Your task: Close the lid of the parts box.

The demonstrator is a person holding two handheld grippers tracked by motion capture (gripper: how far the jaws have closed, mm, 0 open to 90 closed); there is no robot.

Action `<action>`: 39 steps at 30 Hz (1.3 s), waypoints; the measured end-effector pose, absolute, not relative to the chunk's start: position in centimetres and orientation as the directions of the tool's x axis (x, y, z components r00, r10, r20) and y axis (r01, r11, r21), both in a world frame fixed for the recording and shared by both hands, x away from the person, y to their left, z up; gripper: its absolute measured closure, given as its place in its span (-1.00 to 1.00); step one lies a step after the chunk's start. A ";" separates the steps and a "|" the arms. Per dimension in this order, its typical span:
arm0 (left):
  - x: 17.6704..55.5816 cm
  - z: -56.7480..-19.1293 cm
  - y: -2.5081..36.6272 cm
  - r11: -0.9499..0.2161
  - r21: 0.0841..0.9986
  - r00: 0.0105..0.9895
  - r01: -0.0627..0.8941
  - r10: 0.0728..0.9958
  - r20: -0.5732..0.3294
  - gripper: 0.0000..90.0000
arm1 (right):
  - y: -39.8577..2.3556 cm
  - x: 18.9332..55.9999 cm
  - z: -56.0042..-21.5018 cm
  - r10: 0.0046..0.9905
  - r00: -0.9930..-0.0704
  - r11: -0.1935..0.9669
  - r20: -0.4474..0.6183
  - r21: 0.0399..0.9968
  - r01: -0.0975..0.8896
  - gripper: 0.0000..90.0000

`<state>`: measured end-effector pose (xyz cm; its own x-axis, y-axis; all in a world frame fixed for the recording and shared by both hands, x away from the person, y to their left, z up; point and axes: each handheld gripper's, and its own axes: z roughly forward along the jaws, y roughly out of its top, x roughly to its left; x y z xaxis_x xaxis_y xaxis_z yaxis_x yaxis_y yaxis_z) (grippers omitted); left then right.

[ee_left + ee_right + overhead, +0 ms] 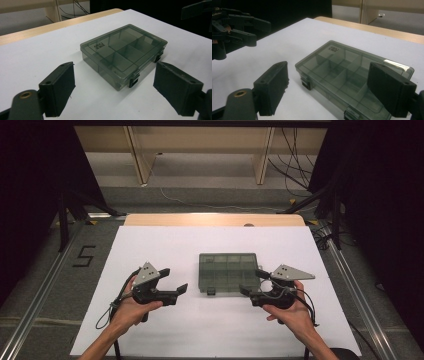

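On the left of the white counter (165, 330), in the high view, the left gripper (172, 280) sits in the person's left hand (134, 309), jaws spread wide and empty, pointing toward the middle. A cable trails from it back along the forearm. From the left gripper view its two black jaws stand far apart, with the box lying ahead between them and untouched.

Midway across the counter lies the compartment box (229, 272), a smoky translucent plastic case, flat on the surface, lid down, with two dark latches on its near edge. Dividers show through the lid.

Just right of the box, the right gripper (251, 282) is held in the right hand (291, 312), jaws likewise wide apart and gripping nothing, its tips close beside the box's right near corner. Through the right gripper view the box lies between the open jaws.
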<state>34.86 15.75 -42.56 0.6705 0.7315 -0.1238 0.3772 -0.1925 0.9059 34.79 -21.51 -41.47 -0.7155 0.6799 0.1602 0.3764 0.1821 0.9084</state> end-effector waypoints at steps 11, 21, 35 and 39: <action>34.0 -42.4 16.2 -0.190 0.913 0.677 0.361 0.727 -0.116 -0.64 | -21.4 34.1 -41.6 0.675 -0.721 0.189 0.160 0.907 0.378 -0.61; 33.0 -42.2 16.3 -0.187 0.919 0.679 0.349 0.726 -0.110 -0.64 | -21.5 33.5 -41.8 0.678 -0.722 0.202 0.139 0.909 0.365 -0.62; 32.2 -42.1 16.4 -0.172 0.919 0.676 0.354 0.726 -0.125 -0.64 | -22.0 31.9 -41.8 0.700 -0.701 0.223 0.136 0.891 0.396 -0.62; 32.0 -42.0 16.6 -0.177 0.921 0.678 0.347 0.726 -0.116 -0.64 | -22.1 31.7 -41.9 0.706 -0.699 0.226 0.111 0.901 0.372 -0.62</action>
<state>31.97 16.57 -42.03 0.6780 0.7258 -0.1162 0.3475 -0.1772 0.9208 31.66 -22.09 -41.93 -0.6992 0.7062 0.1114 0.3715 0.2259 0.9005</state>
